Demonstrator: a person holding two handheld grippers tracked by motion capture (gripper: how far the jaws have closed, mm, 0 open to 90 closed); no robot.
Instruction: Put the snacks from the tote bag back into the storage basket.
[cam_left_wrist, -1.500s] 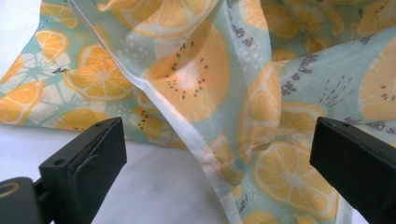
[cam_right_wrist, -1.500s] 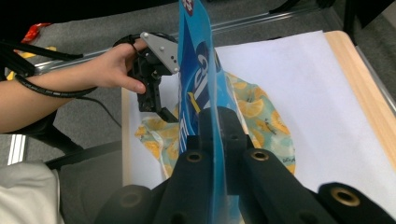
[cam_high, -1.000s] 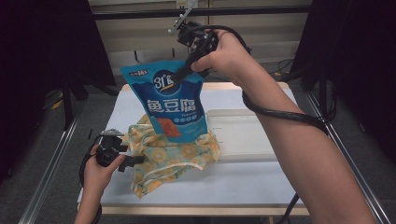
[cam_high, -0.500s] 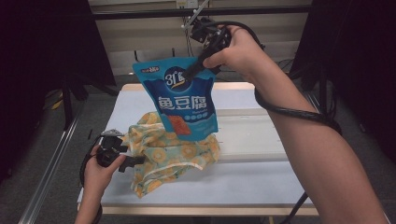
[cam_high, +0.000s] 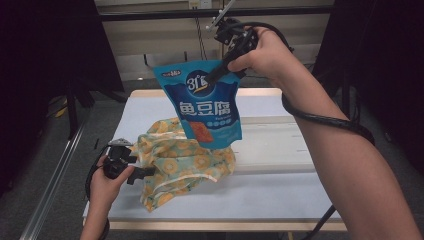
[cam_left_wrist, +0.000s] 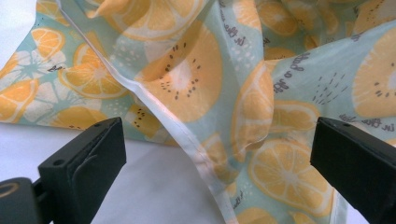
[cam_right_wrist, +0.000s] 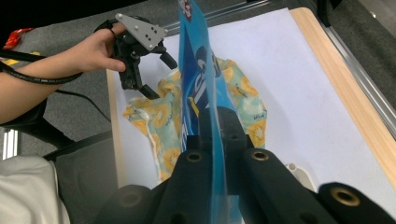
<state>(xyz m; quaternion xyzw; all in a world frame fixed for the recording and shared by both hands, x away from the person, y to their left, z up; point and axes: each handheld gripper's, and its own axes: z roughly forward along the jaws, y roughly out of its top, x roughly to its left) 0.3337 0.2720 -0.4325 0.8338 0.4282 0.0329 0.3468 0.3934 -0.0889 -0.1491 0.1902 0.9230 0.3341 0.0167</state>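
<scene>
Blue foil catches the eye first: from the high view, the snack pouch (cam_high: 205, 102) hangs in the air above the far half of the white surface (cam_high: 280, 195), pinched near its top edge by the right gripper (cam_high: 220, 70), whose fingers are clamped tight on it. Under the pouch's lower corner lies the lemon-print cloth bag (cam_high: 182, 162), crumpled on the surface. At the near left edge the left gripper (cam_high: 142, 172) sits low, its fingers reaching the bag's rim; from up here I cannot tell whether they touch it.

Along the left gripper view, the two black fingers (cam_left_wrist: 88, 158) stand wide apart, one at each side, with the bag's (cam_left_wrist: 201, 88) folded cloth and its white hem lying between them and nothing clasped.

From the right gripper view, the pouch (cam_right_wrist: 198, 88) is seen edge-on, a thin blue sheet rising out of the right gripper's closed fingers (cam_right_wrist: 233, 135). Beyond it the bag (cam_right_wrist: 243, 100) lies on the surface (cam_right_wrist: 299, 93), and the left gripper (cam_right_wrist: 156, 72), held in a hand (cam_right_wrist: 95, 49), stands spread at the bag's far corner.
</scene>
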